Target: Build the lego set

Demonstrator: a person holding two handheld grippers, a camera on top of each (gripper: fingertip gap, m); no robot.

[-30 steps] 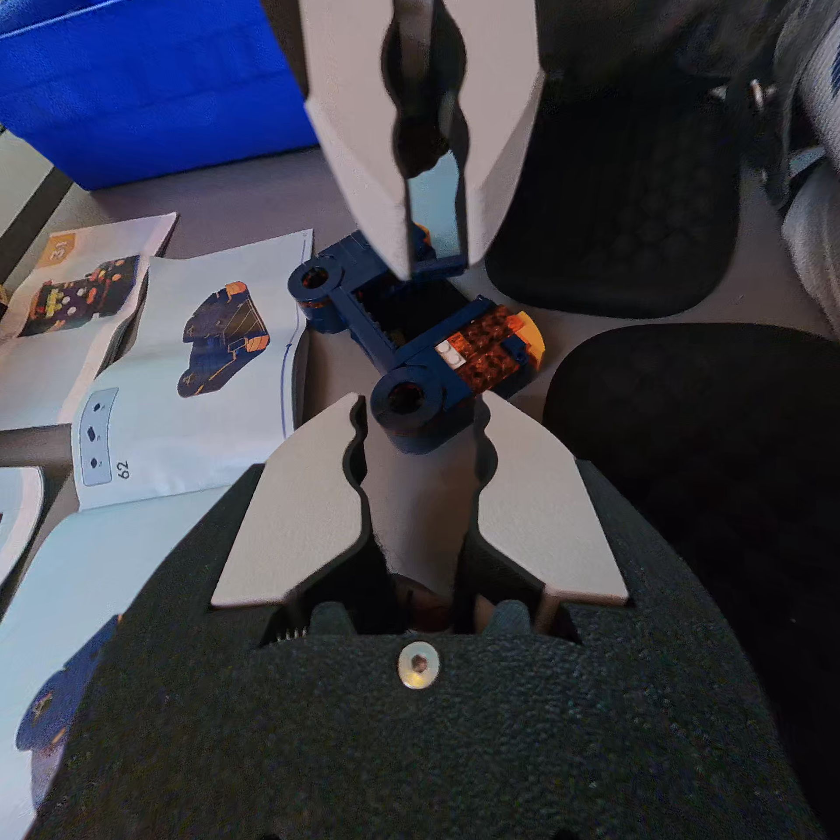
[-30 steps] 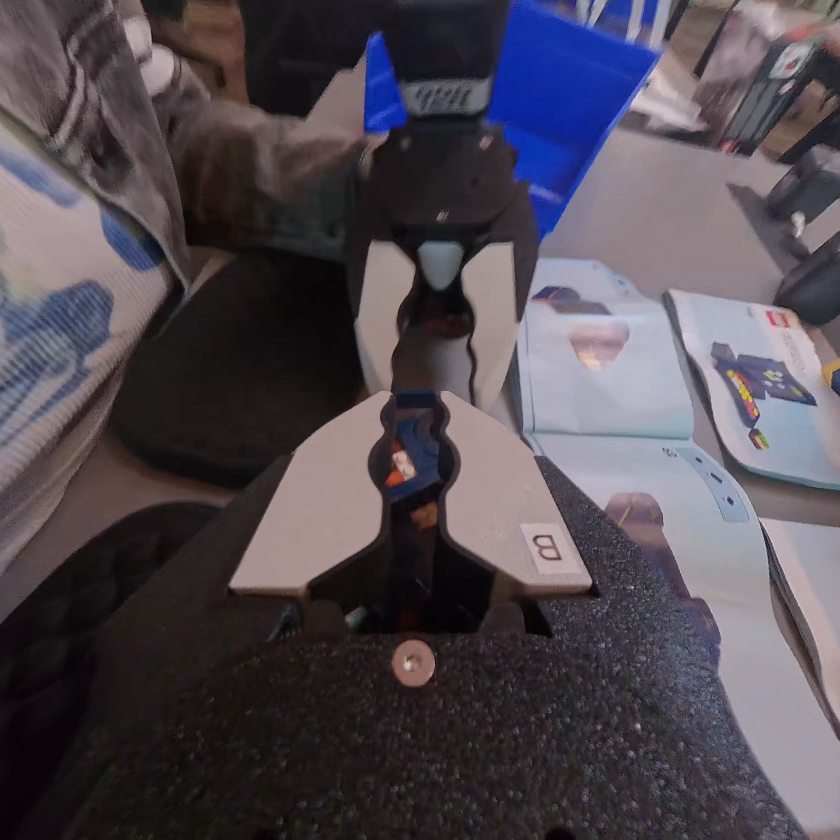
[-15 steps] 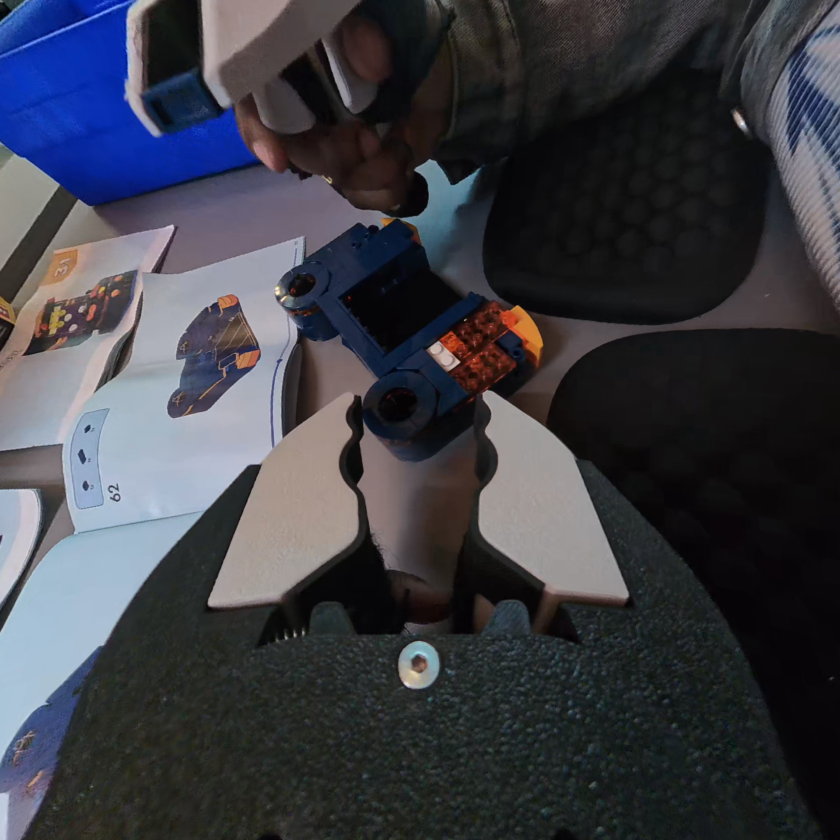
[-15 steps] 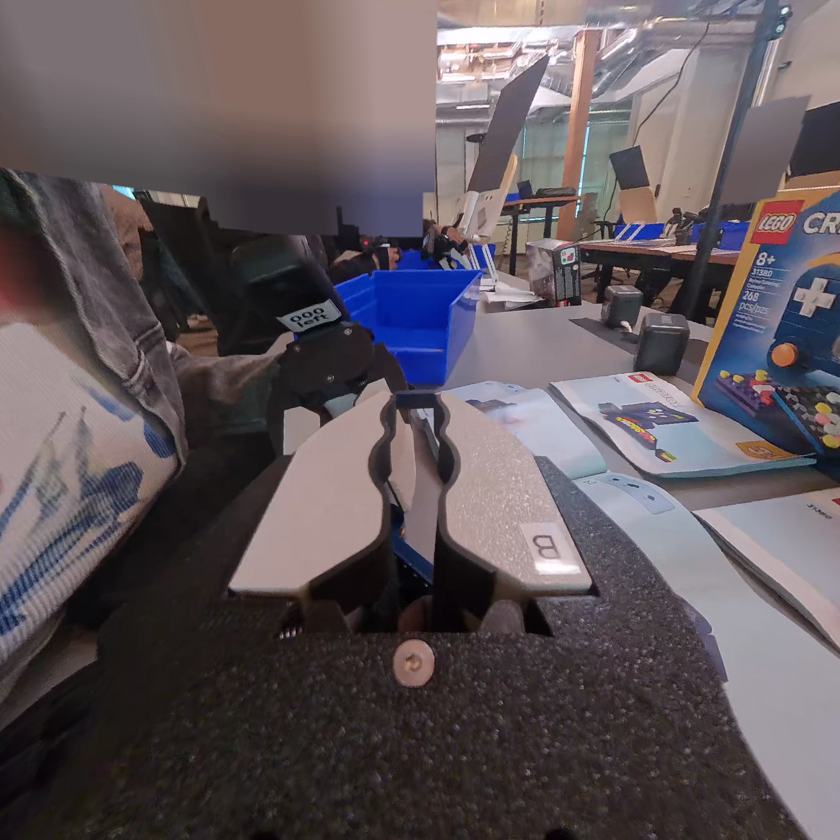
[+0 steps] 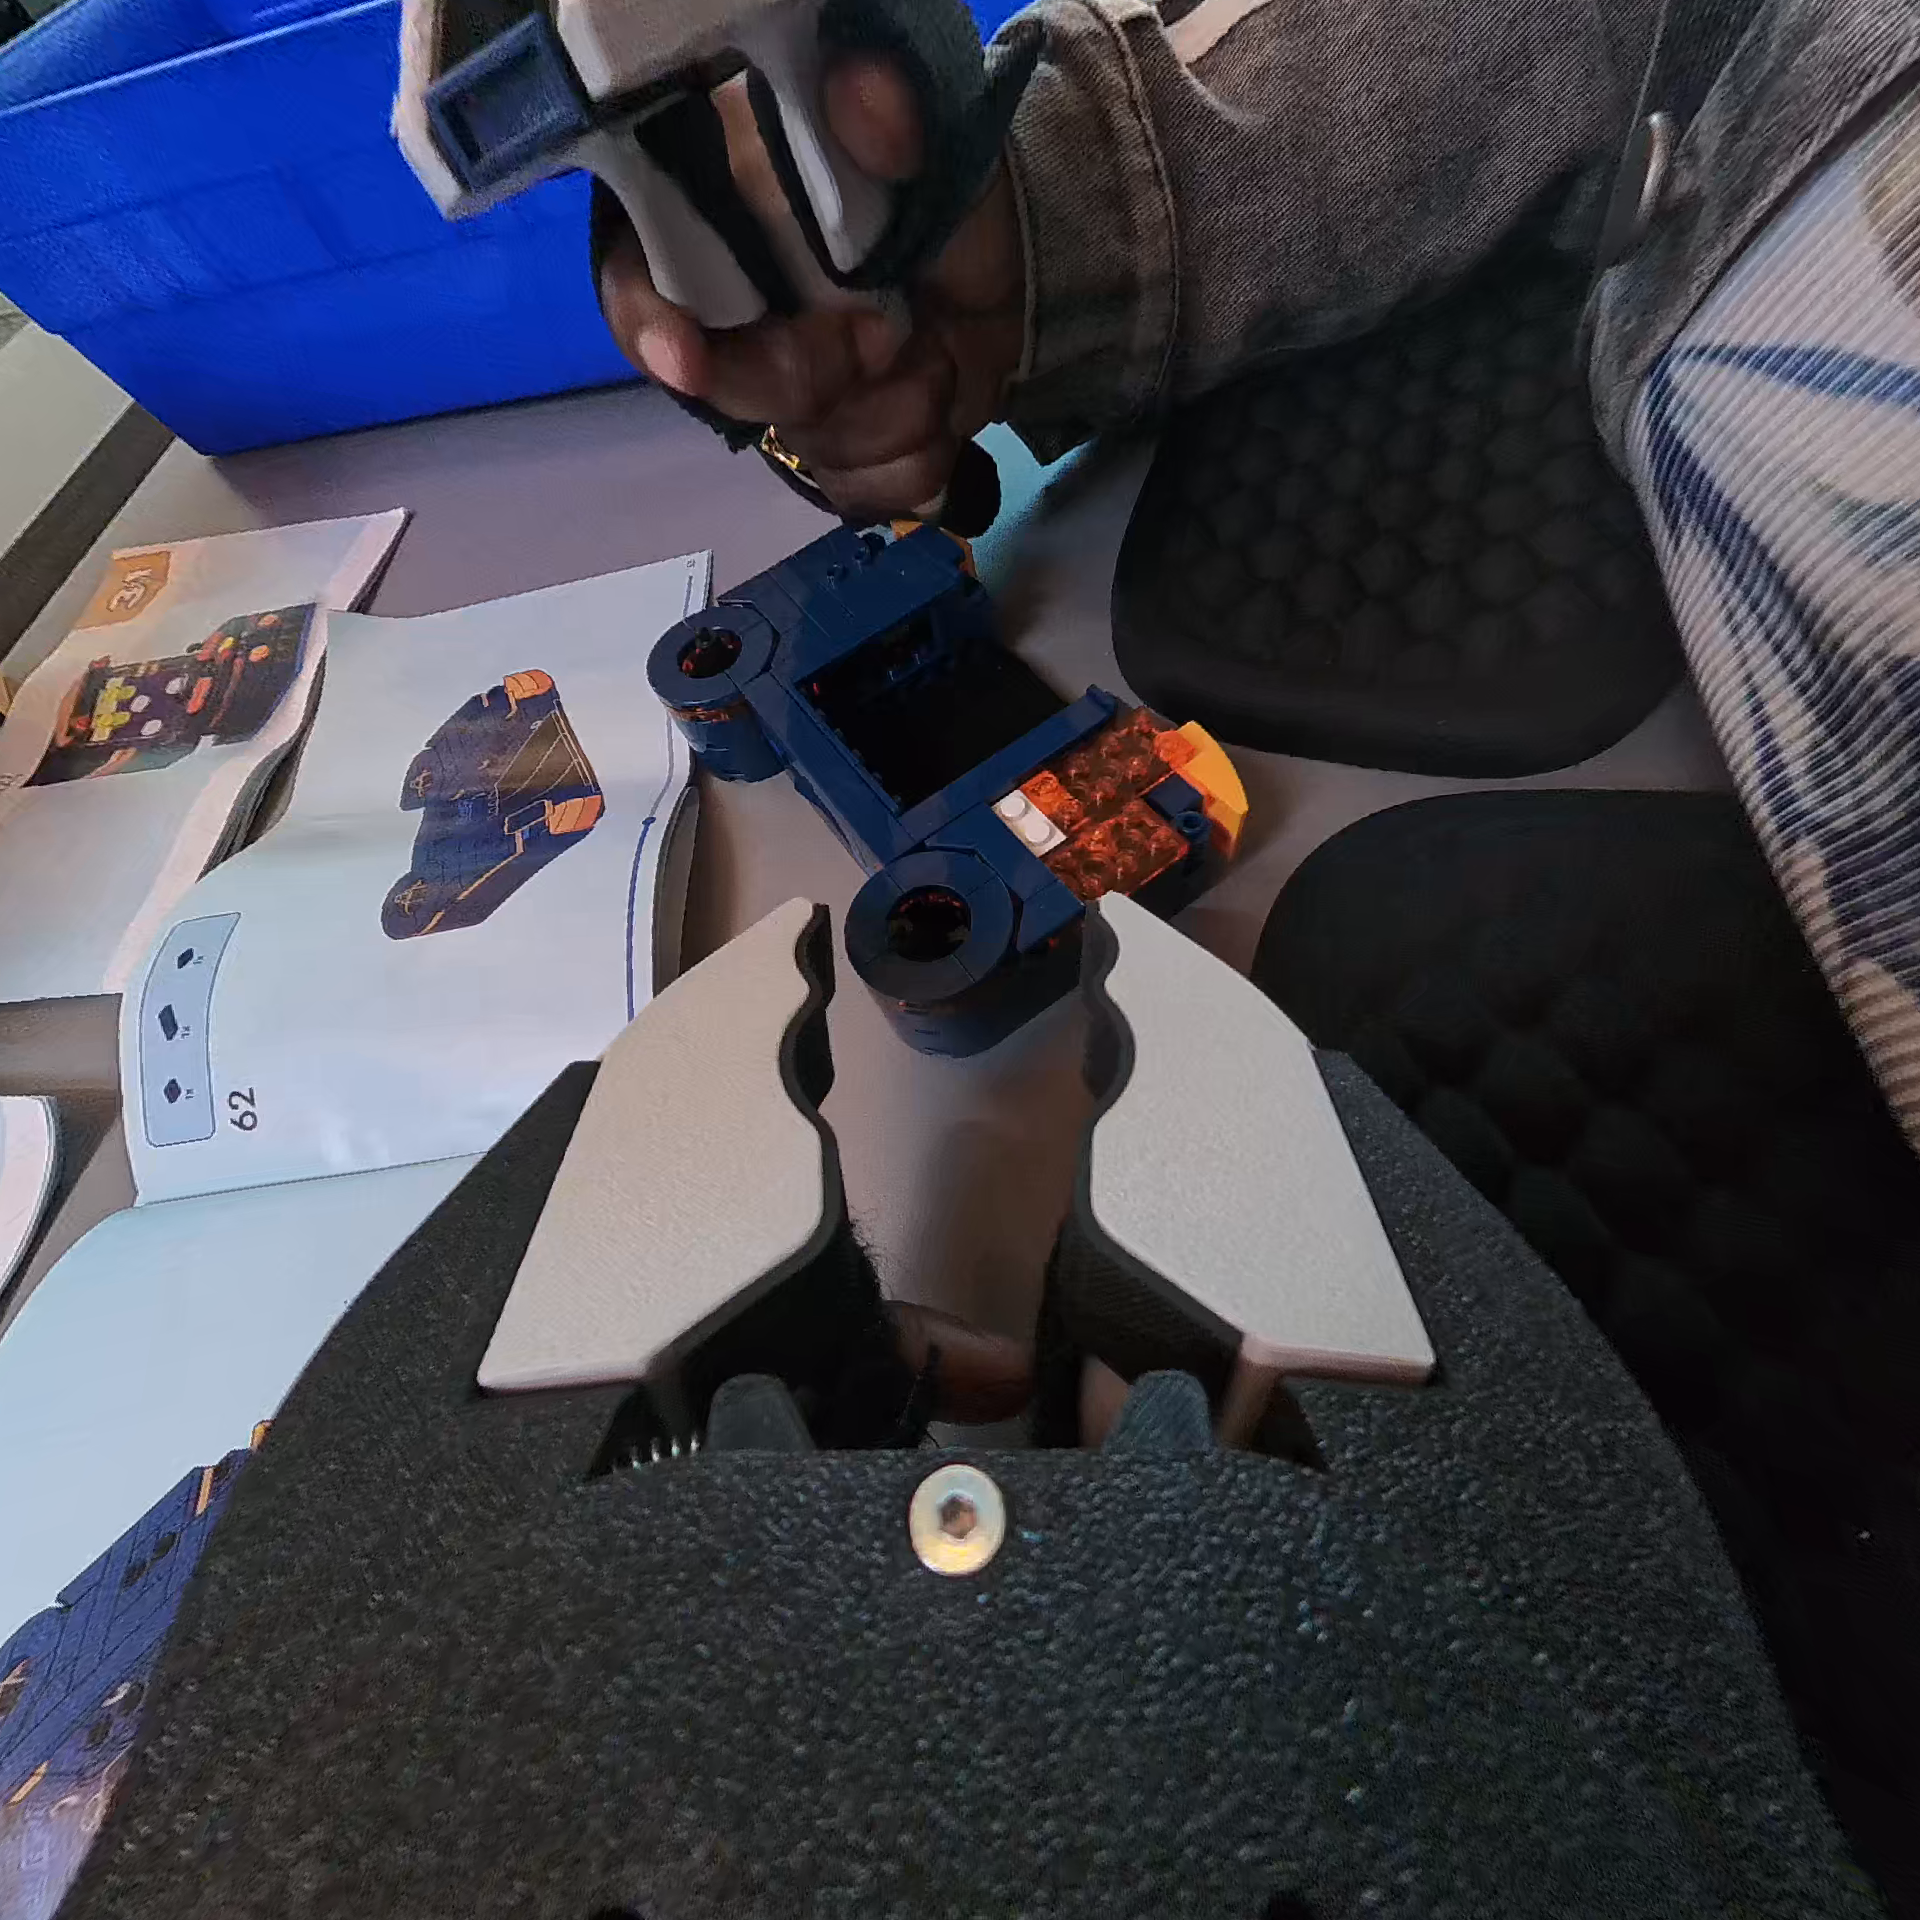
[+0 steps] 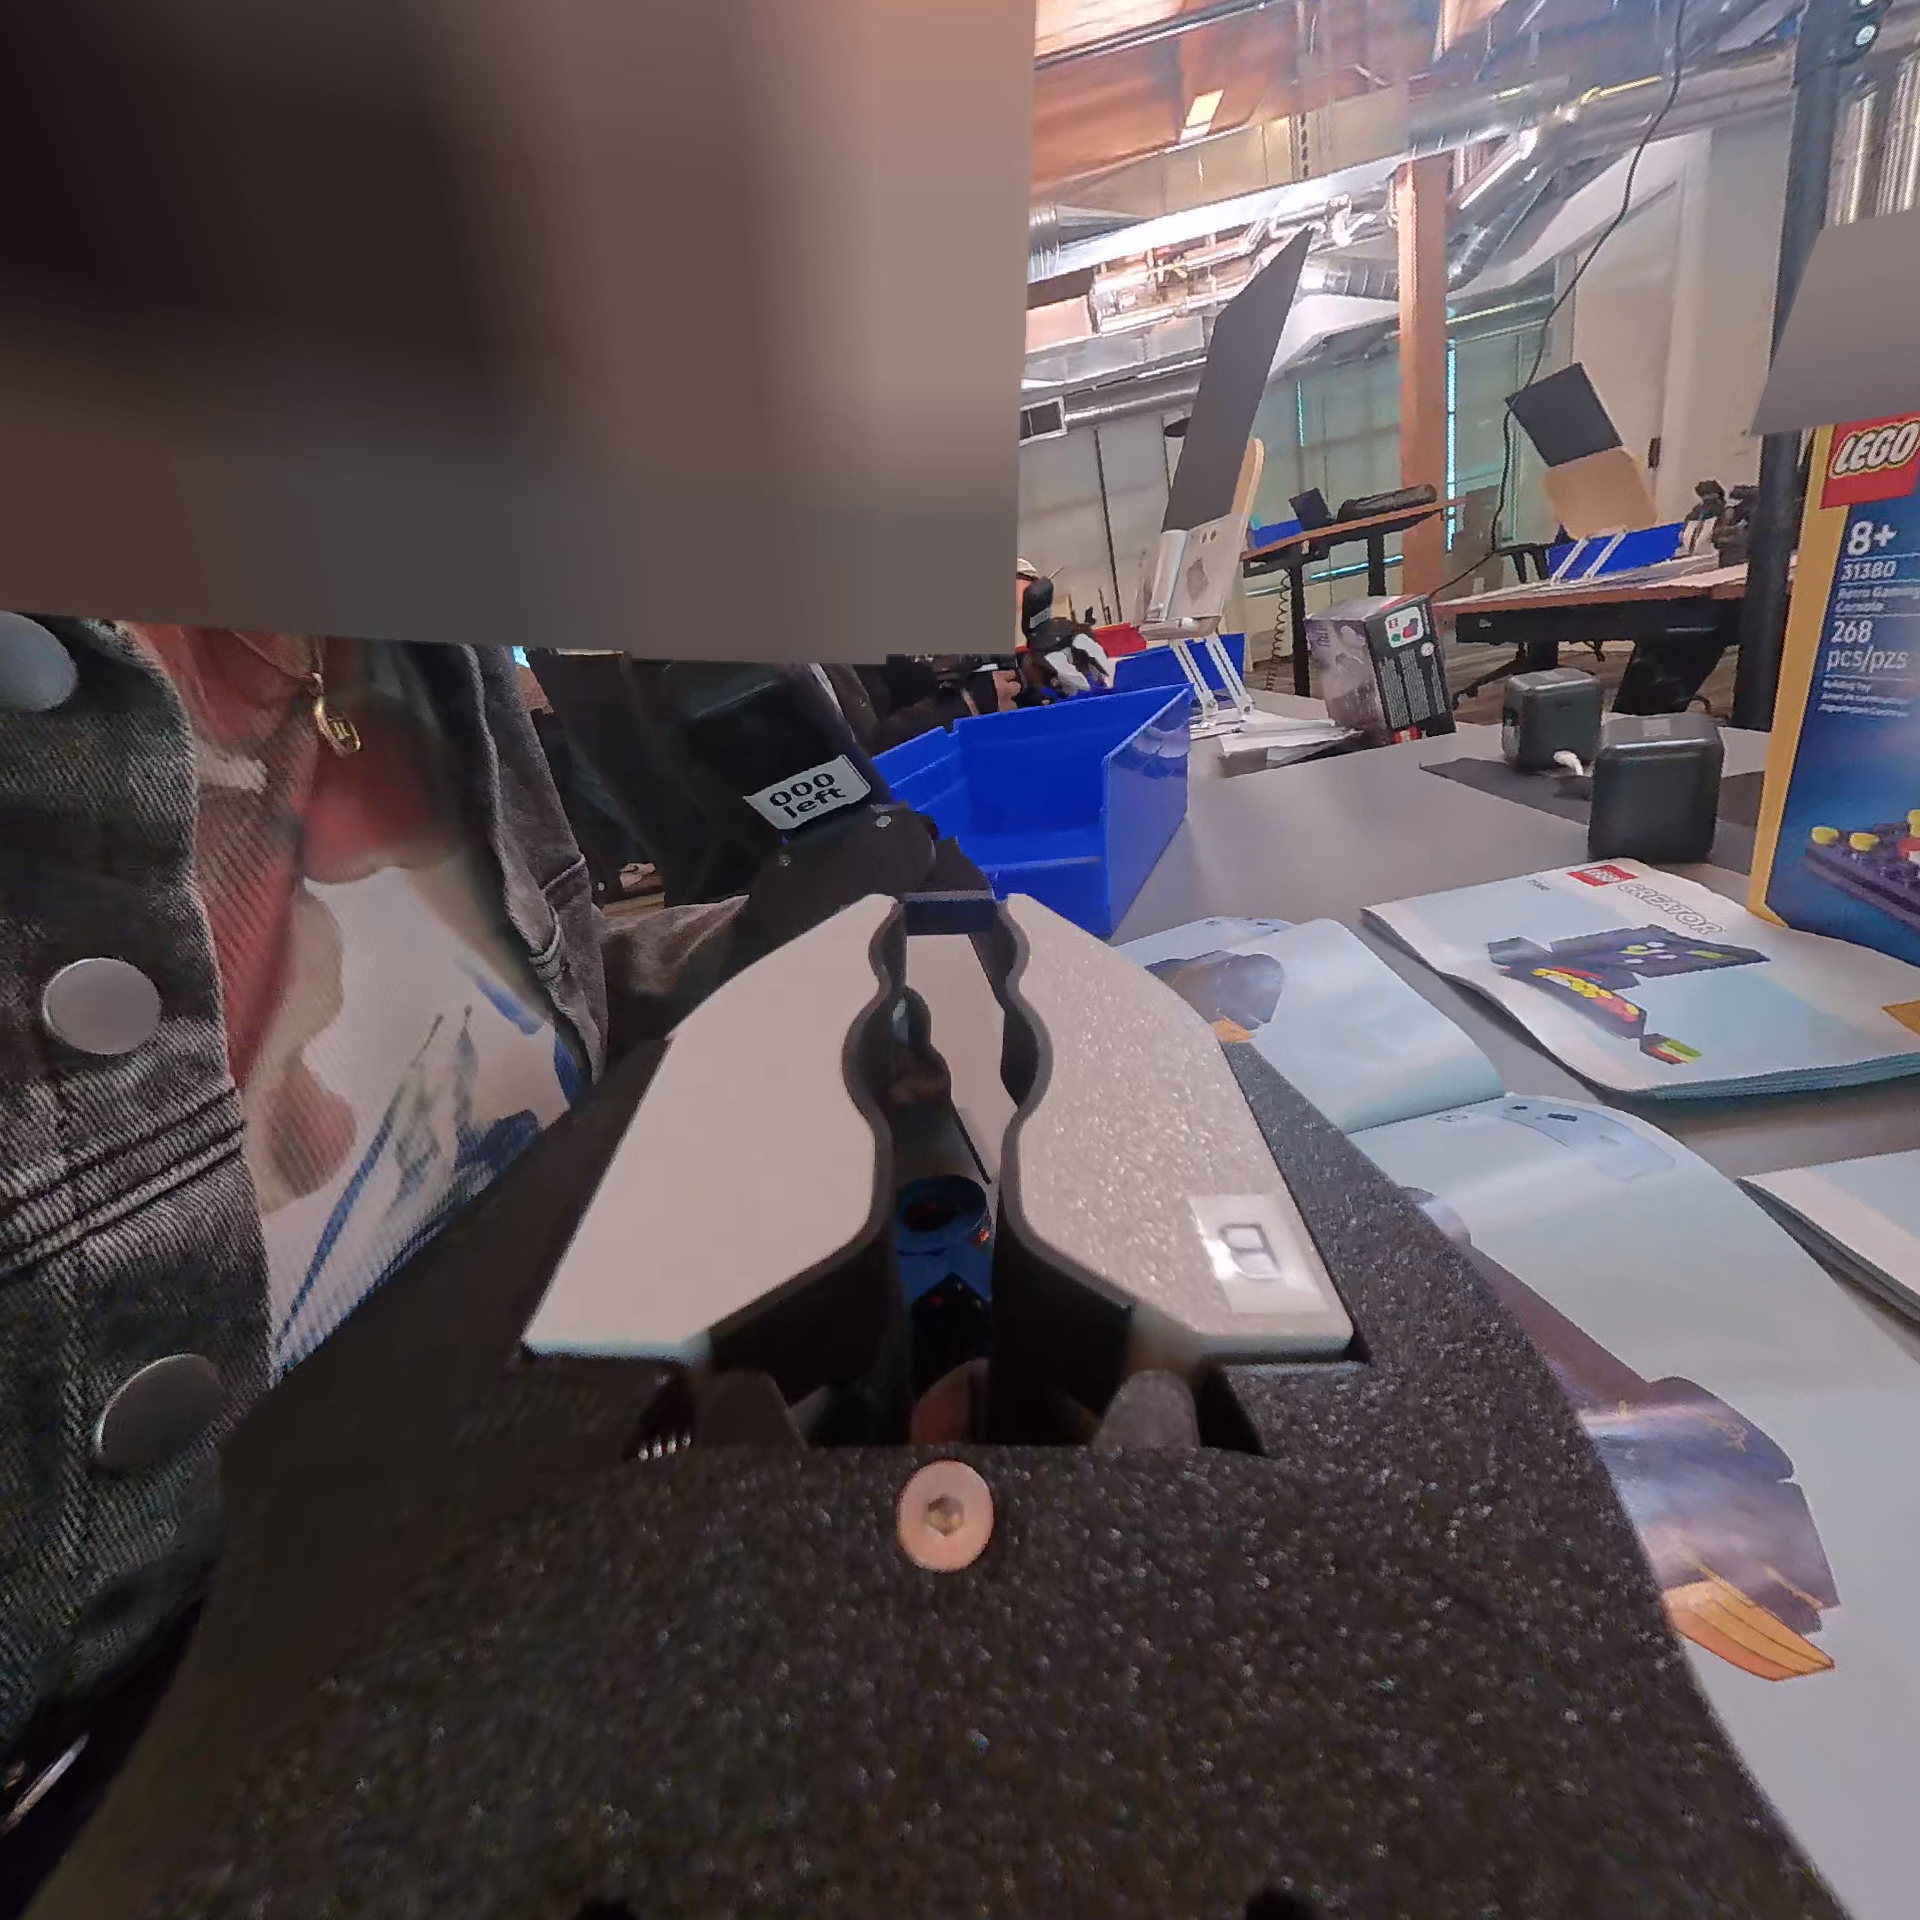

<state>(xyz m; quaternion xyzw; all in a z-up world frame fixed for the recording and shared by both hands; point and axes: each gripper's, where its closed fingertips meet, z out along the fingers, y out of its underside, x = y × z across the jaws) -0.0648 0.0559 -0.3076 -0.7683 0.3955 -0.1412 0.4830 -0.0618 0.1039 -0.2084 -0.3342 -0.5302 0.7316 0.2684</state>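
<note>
- Two grippers show in the left wrist view: the left gripper low in the near foreground, and the right gripper raised at the far top, gripped by a hand.
- Left gripper's grey fingers are spread wide, with nothing between them. The near round hub of the dark blue lego model lies just beyond the tips, as it did a second ago.
- Lego model lies on the grey table, between the open instruction booklet on the left and a black mesh pad on the far right. Its orange bricks sit at the right end.
- A second ago the right gripper pointed down onto the far edge of the model; now it is lifted clear and turned toward the left.
- Right gripper in its own view is closed to a narrow gap on a small dark blue piece pinched at the very tips. That view, which looked down at the table a second ago, now looks out level across the room.
- Blue bin stands far on the table, the lego box at the far right, and another booklet lies before it.
</note>
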